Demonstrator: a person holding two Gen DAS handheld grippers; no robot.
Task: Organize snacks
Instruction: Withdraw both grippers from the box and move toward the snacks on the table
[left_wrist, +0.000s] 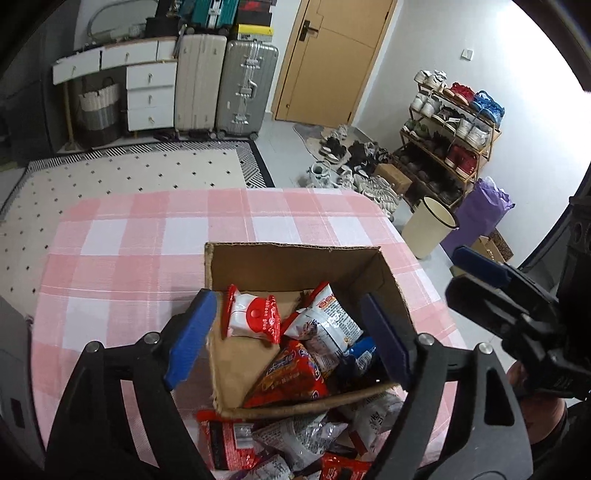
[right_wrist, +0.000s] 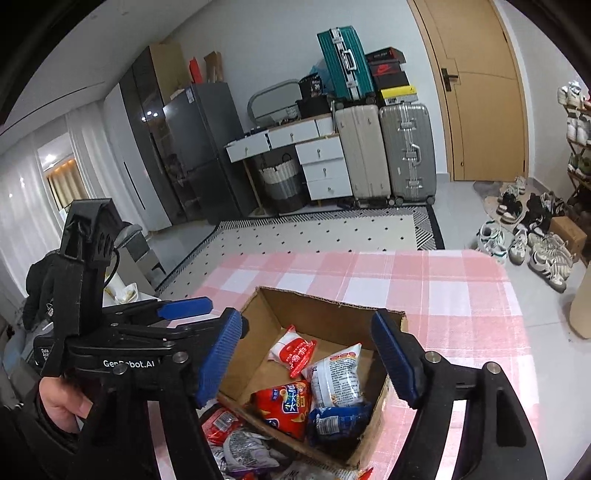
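An open cardboard box (left_wrist: 295, 262) (right_wrist: 325, 308) stands on the pink checked tablecloth. Inside lie several snack packs: a red-and-white pack (left_wrist: 251, 319) (right_wrist: 293, 349), a white pack (left_wrist: 325, 323) (right_wrist: 338, 376), a red pack (left_wrist: 291, 376) (right_wrist: 282, 406) and a blue pack (left_wrist: 360, 352) (right_wrist: 338, 419). More loose packs (left_wrist: 291, 443) (right_wrist: 236, 439) lie in front of the box. My left gripper (left_wrist: 288, 336) is open and empty above the box. My right gripper (right_wrist: 308, 362) is open and empty above the box; it also shows at the right of the left wrist view (left_wrist: 476, 273).
The table (left_wrist: 122, 236) (right_wrist: 461, 295) carries the pink checked cloth. Beyond it lie a dotted rug (left_wrist: 122, 173), suitcases (left_wrist: 245, 88), white drawers (left_wrist: 149, 94), a door (left_wrist: 332, 55), a shoe rack (left_wrist: 450, 125), shoes on the floor and a cream bin (left_wrist: 428, 229).
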